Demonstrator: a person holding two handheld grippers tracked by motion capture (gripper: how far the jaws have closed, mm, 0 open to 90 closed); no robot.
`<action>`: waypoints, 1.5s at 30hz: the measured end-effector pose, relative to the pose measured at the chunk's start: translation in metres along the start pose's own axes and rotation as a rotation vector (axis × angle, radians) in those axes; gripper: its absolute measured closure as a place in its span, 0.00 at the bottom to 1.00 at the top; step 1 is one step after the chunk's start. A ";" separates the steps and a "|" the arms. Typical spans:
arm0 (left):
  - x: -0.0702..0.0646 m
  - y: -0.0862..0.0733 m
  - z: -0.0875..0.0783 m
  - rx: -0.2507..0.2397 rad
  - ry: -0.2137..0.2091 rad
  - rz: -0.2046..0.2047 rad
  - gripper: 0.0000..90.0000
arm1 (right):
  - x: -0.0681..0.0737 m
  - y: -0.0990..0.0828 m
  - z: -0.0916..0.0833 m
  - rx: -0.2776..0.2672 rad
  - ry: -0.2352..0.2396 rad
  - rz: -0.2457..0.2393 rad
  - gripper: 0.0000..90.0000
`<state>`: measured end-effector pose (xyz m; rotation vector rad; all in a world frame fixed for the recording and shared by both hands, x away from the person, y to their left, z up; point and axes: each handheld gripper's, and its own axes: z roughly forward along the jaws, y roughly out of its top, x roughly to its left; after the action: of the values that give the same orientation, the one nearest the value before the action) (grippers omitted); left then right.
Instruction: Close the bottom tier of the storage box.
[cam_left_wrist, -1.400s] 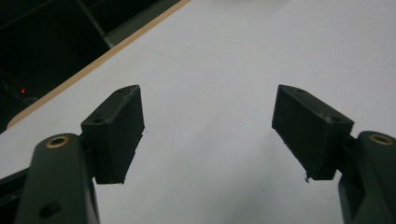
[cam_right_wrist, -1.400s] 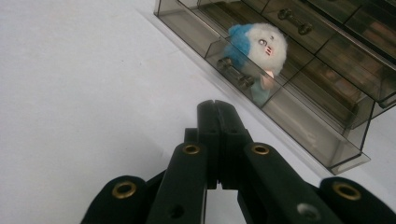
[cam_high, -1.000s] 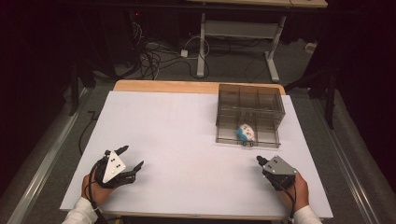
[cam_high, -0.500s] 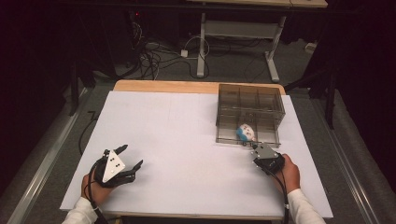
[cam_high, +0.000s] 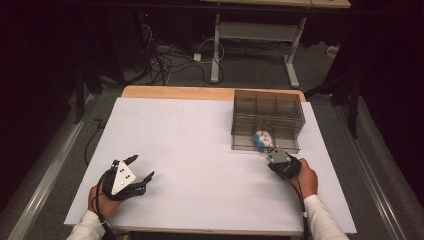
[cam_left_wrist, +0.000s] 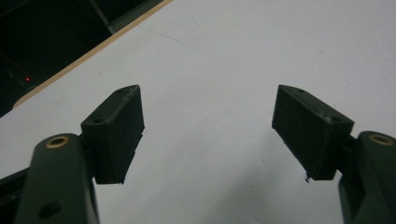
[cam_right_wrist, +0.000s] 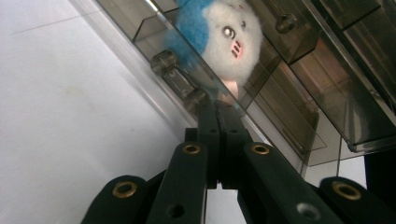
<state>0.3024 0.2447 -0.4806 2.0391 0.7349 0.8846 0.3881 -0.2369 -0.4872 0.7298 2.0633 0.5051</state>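
Right claw (cam_high: 274, 151) has moved up from the near edge to the front wall of the smoky clear box (cam_high: 267, 120), jaws closed on nothing, tips at its small handle (cam_right_wrist: 180, 77). Likely about to open it. Plush toy (cam_high: 262, 138) sits inside, just behind that wall. Left claw (cam_high: 141, 167) open, idle, far left of the box. White surface (cam_high: 200, 140); dark room, cables on the floor behind the box.

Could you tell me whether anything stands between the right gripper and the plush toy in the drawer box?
Yes. The smoky clear drawer front separates the shut right gripper from the blue-and-white plush toy, which lies inside the drawer box; the fingers point at the front's handle.
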 end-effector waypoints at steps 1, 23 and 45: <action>0.000 0.000 0.000 0.000 0.003 0.001 0.27 | -0.001 0.000 0.001 0.000 -0.001 0.001 1.00; -0.001 0.000 0.002 0.015 -0.008 -0.001 0.27 | -0.003 0.008 0.012 0.015 -0.033 -0.003 1.00; 0.000 0.000 0.002 0.017 -0.007 0.003 0.27 | -0.007 0.012 0.022 0.040 -0.063 -0.019 1.00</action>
<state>0.3039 0.2438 -0.4819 2.0583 0.7379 0.8756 0.4136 -0.2311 -0.4879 0.7394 2.0254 0.4257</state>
